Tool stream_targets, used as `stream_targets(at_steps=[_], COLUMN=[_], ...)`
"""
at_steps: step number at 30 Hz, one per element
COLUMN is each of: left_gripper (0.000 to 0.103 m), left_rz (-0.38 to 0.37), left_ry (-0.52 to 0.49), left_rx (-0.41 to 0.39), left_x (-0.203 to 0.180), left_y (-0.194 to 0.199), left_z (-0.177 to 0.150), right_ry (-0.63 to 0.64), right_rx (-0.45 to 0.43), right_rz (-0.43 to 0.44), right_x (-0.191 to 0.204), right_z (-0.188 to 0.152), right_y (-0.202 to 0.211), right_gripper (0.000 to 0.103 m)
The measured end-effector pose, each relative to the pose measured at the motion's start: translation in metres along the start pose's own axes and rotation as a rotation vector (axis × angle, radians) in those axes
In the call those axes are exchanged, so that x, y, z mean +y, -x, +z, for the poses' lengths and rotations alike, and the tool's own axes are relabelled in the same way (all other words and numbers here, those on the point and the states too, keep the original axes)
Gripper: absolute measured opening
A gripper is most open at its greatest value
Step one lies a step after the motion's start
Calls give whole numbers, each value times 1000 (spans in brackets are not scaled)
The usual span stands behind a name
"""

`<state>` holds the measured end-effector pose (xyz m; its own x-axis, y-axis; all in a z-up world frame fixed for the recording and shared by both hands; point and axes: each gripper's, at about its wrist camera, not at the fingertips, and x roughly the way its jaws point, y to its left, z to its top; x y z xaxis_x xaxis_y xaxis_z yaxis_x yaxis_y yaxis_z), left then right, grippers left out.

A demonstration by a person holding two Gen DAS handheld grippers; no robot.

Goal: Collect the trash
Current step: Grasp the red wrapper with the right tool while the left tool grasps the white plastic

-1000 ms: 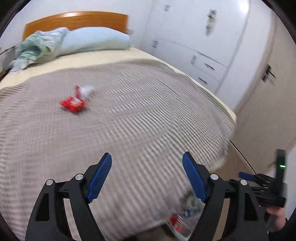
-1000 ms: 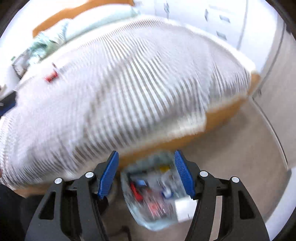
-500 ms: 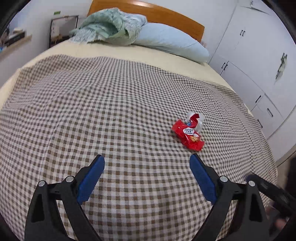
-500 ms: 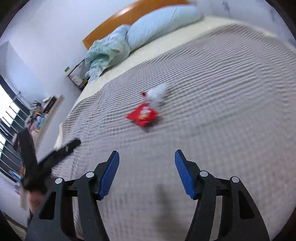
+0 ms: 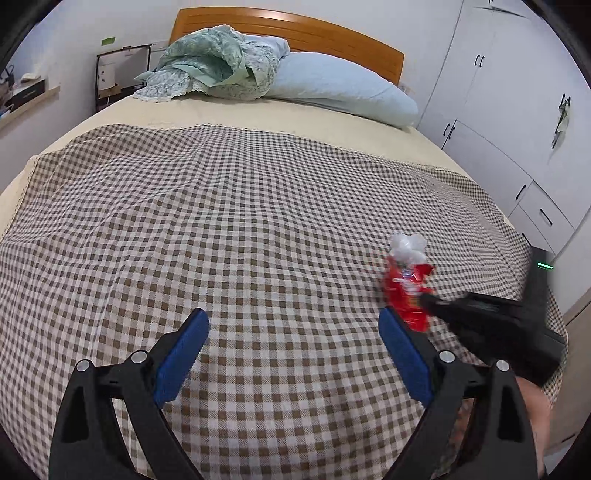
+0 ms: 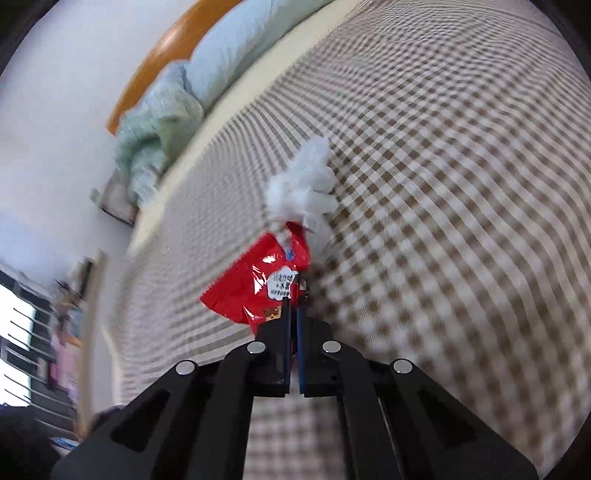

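Note:
A red snack wrapper (image 5: 406,291) lies on the checked bedspread (image 5: 221,229), with a crumpled white plastic scrap (image 5: 406,245) just beyond it. My right gripper (image 6: 293,301) is shut on the near edge of the red wrapper (image 6: 255,288); the white scrap (image 6: 303,184) lies behind it. In the left wrist view the right gripper (image 5: 428,297) reaches in from the right onto the wrapper. My left gripper (image 5: 293,332) is open and empty, above the bedspread to the left of the wrapper.
A light blue pillow (image 5: 340,88) and a bunched green blanket (image 5: 214,66) lie at the wooden headboard (image 5: 295,29). White wardrobes (image 5: 517,110) stand right of the bed. A shelf (image 5: 122,77) stands at the far left.
Both grippers swung from the trash bag at the foot of the bed up over the bedspread. The right gripper moved in and shut on the red wrapper. The left gripper stayed open.

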<state>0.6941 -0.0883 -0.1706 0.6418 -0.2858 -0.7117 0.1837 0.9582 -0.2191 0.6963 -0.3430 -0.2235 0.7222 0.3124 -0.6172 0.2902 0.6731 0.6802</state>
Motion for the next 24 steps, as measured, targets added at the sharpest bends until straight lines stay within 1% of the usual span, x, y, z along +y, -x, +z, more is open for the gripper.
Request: stream_targets(at_steps=[1, 3, 4, 5, 6, 7, 8, 10, 12, 14, 16, 17, 18, 20, 22, 24], left_gripper=[90, 90, 90, 90, 90, 90, 90, 90, 90, 90, 90, 90, 90, 90, 90, 90], left_rz=[4, -3, -16, -24, -37, -47, -55, -56, -59, -99, -129, -134, -135, -148, -145, -91], left_ry=[-5, -16, -23, -29, -44, -62, -99, -147, -188, -196, -204, -220, -251, -307, -336, -326], left_rx=[-2, -5, -7, -10, -12, -12, -13, -22, -22, -4, 14, 11, 10, 38, 37, 87], left_x=[1, 4, 4, 5, 4, 2, -1, -11, -25, -40, -64, -74, -92, -123, -149, -166], left_y=[-1, -5, -6, -7, -7, -7, -7, -7, -13, -23, -38, -44, -52, -73, -96, -131], left_z=[-1, -1, -2, -2, -3, -5, -9, -17, -23, -20, -7, -2, 7, 19, 26, 33], right_ry=[14, 38, 74, 100, 129, 122, 98, 20, 8, 25, 59, 81, 95, 91, 68, 52], right_rx=[-77, -166, -234, -273, -330, -355, -368, -367, -369, -364, -366, -364, -359, -348, -321, -274], right_rz=[-23, -46, -102, -142, -199, -216, -207, -149, -169, -204, -244, -256, -255, -229, -193, -168], right_x=[4, 7, 10, 9, 7, 1, -7, -28, -37, -42, -43, -45, -44, -49, -60, -65], right_z=[-8, -17, -22, -23, -23, -20, -17, -11, -11, -9, -11, -14, -16, -19, -22, -20], right_y=[27, 58, 77, 85, 98, 103, 109, 115, 119, 117, 125, 135, 137, 141, 146, 144], right_gripper=[2, 2, 2, 2, 2, 2, 2, 2, 2, 2, 2, 2, 2, 2, 3, 3])
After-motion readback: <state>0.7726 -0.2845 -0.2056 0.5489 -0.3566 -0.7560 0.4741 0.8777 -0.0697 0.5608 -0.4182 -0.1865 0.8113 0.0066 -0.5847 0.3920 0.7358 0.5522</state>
